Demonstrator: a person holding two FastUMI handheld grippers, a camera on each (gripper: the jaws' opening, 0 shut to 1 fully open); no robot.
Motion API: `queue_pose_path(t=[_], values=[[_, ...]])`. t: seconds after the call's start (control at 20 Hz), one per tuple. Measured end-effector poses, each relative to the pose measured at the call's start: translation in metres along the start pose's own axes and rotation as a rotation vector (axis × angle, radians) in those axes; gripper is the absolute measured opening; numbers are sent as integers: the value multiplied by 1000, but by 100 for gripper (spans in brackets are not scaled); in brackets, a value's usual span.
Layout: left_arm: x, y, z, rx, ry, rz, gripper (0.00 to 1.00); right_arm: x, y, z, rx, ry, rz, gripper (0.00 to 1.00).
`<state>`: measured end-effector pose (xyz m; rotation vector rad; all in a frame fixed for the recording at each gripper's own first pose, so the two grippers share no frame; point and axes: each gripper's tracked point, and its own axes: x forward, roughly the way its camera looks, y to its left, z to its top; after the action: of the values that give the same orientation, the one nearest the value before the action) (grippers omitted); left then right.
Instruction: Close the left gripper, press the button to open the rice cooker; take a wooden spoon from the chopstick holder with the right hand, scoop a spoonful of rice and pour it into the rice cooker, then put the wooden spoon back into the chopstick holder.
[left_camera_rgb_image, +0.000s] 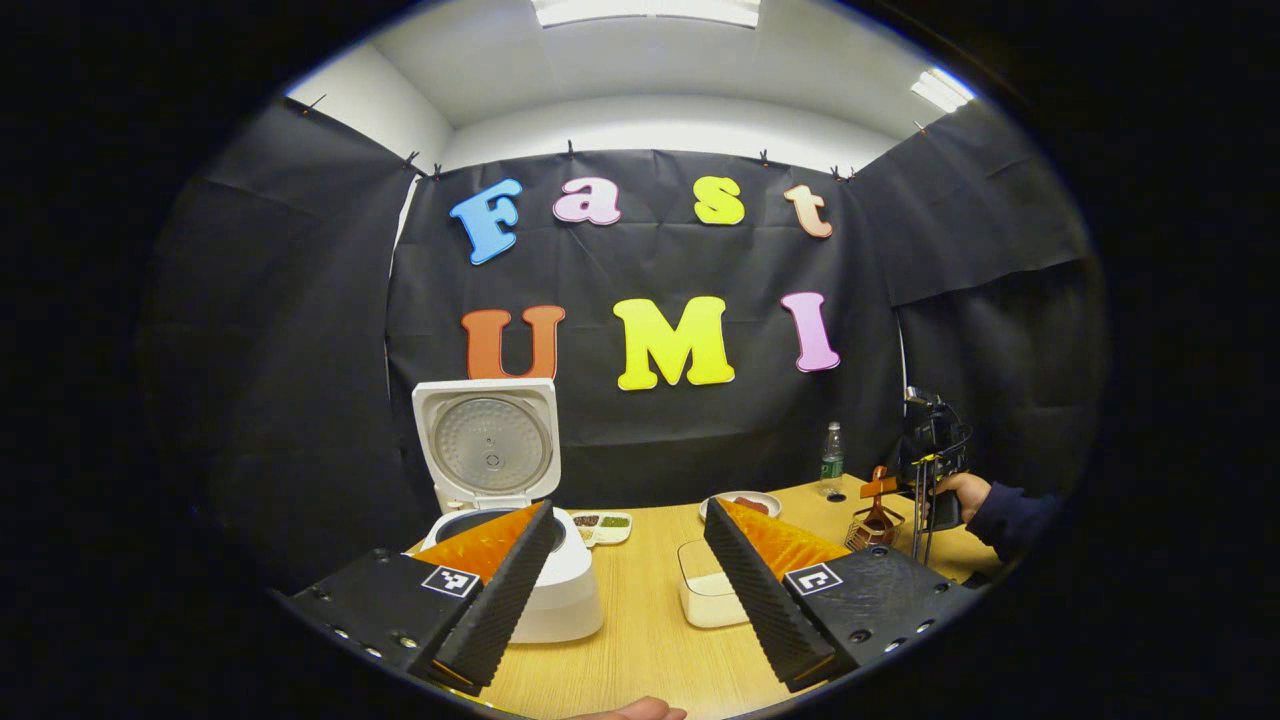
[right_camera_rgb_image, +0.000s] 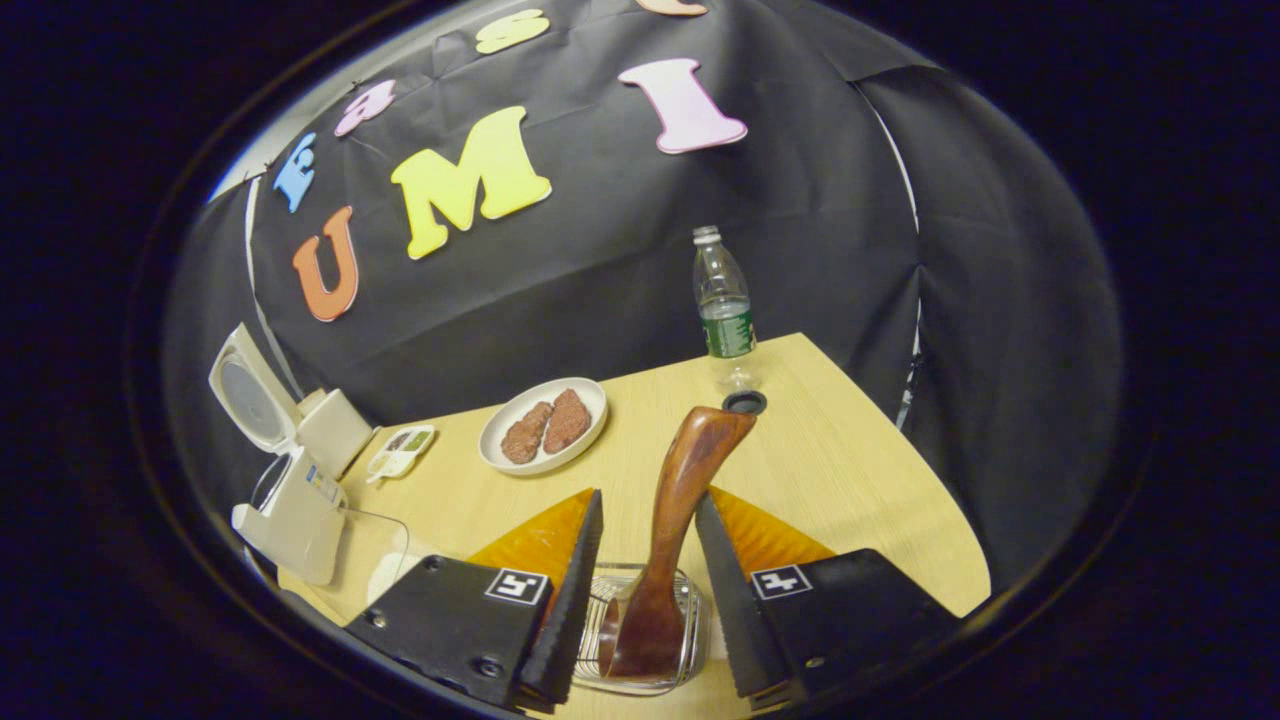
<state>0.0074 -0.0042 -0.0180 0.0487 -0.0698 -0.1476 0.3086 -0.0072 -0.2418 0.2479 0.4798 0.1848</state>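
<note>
Wood-grain surface (right_camera_rgb_image: 860, 480) carries everything in the booth. At its left end the white rice cooker (left_camera_rgb_image: 560, 585) stands with its lid (left_camera_rgb_image: 488, 440) swung upright and the inner pot's rim showing. The left hand-held gripper (left_camera_rgb_image: 627, 590) hovers near the cooker, its fingers spread wide apart and holding nothing; between them a clear container of rice (left_camera_rgb_image: 708, 590) sits on the surface. A small divided dish (left_camera_rgb_image: 602, 526) lies just behind the cooker, and a white plate (right_camera_rgb_image: 545, 425) with two brown pieces of food sits farther along. A plastic bottle (right_camera_rgb_image: 725, 310) stands near the back edge, with a small dark cap (right_camera_rgb_image: 744, 402) beside it. At the right end the wire chopstick holder (right_camera_rgb_image: 640, 630) holds the wooden spoon (right_camera_rgb_image: 675, 530), whose handle rises tilted out of it. The right hand-held gripper (right_camera_rgb_image: 648, 590) is poised over the holder, fingers apart on either side of the spoon without touching it. In the left gripper view a hand (left_camera_rgb_image: 960, 495) in a dark sleeve holds that gripper.
</note>
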Motion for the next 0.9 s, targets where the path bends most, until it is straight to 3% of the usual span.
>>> queue_pose_path(t=[0.1,0.15,0.2,0.5,0.9], values=[[1,5,-4,14,9,10,95,8,1,-4,21,26,1,47],[1,5,-4,14,13,12,95,11,1,-8,38,43,5,33],[2,5,-5,8,14,8,95,15,3,-13,53,64,9,36],[1,8,-11,-45,24,-17,95,10,3,-15,81,69,-2,16],[-1,19,-17,-56,-9,-34,95,-51,16,38,12,-153,-46,11]])
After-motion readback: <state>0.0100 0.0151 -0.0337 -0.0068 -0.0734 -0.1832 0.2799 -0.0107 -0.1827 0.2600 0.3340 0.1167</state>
